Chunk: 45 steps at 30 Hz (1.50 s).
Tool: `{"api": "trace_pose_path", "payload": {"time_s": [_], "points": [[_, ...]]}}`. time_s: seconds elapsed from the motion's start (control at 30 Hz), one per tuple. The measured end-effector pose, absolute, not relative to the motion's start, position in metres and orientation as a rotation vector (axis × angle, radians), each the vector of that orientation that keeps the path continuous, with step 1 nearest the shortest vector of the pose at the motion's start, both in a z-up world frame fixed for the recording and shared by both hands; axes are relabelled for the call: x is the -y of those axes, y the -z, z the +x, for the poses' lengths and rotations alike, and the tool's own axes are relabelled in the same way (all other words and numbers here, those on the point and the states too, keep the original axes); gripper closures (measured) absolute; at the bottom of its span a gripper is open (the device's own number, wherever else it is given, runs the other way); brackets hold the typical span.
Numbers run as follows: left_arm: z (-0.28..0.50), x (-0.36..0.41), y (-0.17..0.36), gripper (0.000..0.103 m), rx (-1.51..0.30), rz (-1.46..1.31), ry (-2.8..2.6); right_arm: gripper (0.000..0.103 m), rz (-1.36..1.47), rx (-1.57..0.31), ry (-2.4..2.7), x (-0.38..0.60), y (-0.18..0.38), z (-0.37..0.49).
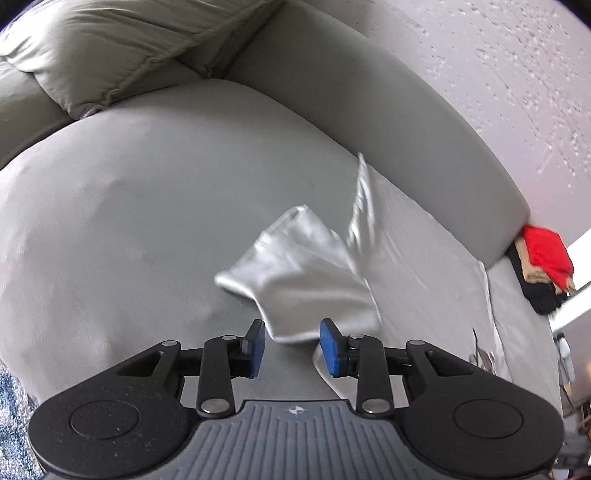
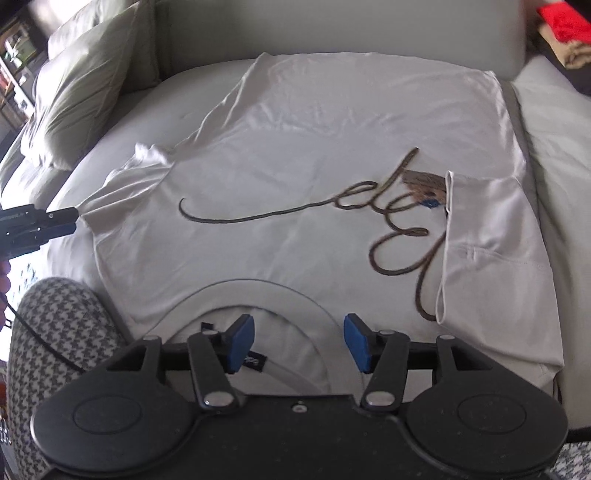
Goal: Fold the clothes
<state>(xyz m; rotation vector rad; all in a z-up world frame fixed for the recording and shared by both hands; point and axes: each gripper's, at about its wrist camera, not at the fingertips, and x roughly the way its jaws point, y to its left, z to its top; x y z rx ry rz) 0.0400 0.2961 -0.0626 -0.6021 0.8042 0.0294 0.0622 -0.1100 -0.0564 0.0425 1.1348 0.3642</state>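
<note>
Surroundings: grey upholstered sofa seat (image 2: 122, 122) fills both views; olive-grey pillow (image 2: 77, 92) at upper left of the right wrist view, against the backrest; red folded cloth (image 2: 565, 22) on a dark pile at upper right corner, off the seat; knee in black-and-white houndstooth fabric (image 2: 55, 325) at lower left, touching the seat front, a thin black cable across it.

Room: bare seat open along the left of the frame between pillow and shirt; seam to the next cushion runs down the right edge, just beside the shirt's side.

Task item: white short-sleeved T-shirt with brown script lettering (image 2: 295, 166) lies spread flat on the seat, centre frame, collar toward the lower edge; sleeve at right folded in over the lettering; sleeve (image 1: 295, 273) at left bunched and blurred, lifted.

Left gripper (image 1: 291, 345): blue pads apart by a moderate gap in its own view, the sleeve's edge between them without visible contact; in the right wrist view its tip (image 2: 70, 218) meets the sleeve; grip cannot be told.

Right gripper (image 2: 299, 341): pads wide apart above the collar, holding nothing.
</note>
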Motion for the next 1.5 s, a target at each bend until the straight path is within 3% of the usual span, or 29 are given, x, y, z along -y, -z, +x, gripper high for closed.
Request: {"api": "trace_pose_path", "payload": {"time_s": [0.2, 0.47, 0.5, 0.6, 0.87, 1.03, 1.17, 1.3, 1.5], "points": [[0.052, -0.323, 0.074, 0.073, -0.773, -0.727, -0.056, 0.048, 0.094, -1.132, -0.330, 0.123, 0.056, 0.065], [0.066, -0.331, 0.080, 0.074, -0.793, -0.734, -0.074, 0.048, -0.084, -1.169, -0.278, 0.131, 0.058, 0.066], [0.068, -0.330, 0.080, 0.078, -0.790, -0.728, -0.077, 0.048, -0.106, -1.174, -0.275, 0.132, 0.059, 0.066], [0.074, -0.320, 0.075, 0.102, -0.773, -0.641, -0.093, 0.048, -0.097, -1.179, -0.257, 0.141, 0.055, 0.066], [0.075, -0.267, 0.026, 0.102, -0.651, -0.255, -0.090, 0.048, -0.035, -1.178, -0.195, 0.165, 0.053, 0.064], [0.063, -0.191, -0.010, 0.102, -0.568, 0.054, 0.095, 0.048, -0.013, -1.187, -0.160, 0.185, 0.057, 0.063], [0.046, -0.115, 0.000, 0.102, -0.592, 0.319, 0.296, 0.046, 0.002, -1.192, -0.133, 0.202, 0.059, 0.062], [0.035, -0.072, 0.042, 0.096, -0.736, 0.597, 0.351, 0.041, 0.029, -1.188, -0.135, 0.212, 0.062, 0.062], [0.031, -0.106, 0.036, 0.084, -0.799, 0.497, 0.252, 0.034, 0.060, -1.176, -0.142, 0.217, 0.065, 0.060]]}}
